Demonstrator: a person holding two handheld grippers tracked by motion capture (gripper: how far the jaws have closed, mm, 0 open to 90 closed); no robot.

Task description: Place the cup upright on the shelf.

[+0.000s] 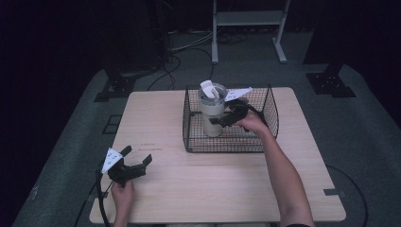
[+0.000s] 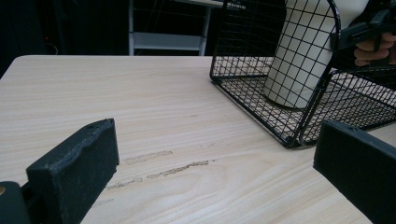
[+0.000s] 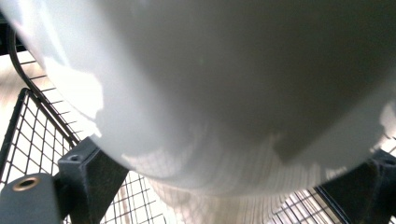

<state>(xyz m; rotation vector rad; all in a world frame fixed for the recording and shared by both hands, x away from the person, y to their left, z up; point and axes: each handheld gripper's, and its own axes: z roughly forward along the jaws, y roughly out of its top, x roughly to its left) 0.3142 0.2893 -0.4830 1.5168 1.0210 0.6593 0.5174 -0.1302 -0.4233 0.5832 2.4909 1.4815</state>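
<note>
On the pale wooden table (image 1: 222, 179) stood a black wire basket (image 1: 189, 127), set toward the far middle of the top, and inside it a white tumbler (image 1: 211, 113) stood upright near the basket's left wall, its clear lid carrying a white flip tab at the top. The right claw (image 1: 222, 119), held in the person's right hand (image 1: 253, 123), reached over the basket's near right side and met the tumbler at mid-height; in the right gripper view the tumbler's white wall (image 3: 210, 84) lay close against the camera with one black jaw at each lower corner, pressed to either side of the cup, so the right claw looked clamped on the tumbler. The left claw (image 1: 139, 158) was held low near the table's front left corner, well apart from the basket, in the person's left hand (image 1: 123, 194). Its jaws stood wide apart with nothing between them, and in the left gripper view bare wood (image 2: 154, 116) showed between them, with the basket's corner (image 2: 292, 140) and the tumbler (image 2: 299, 60) beyond to the right.
</note>
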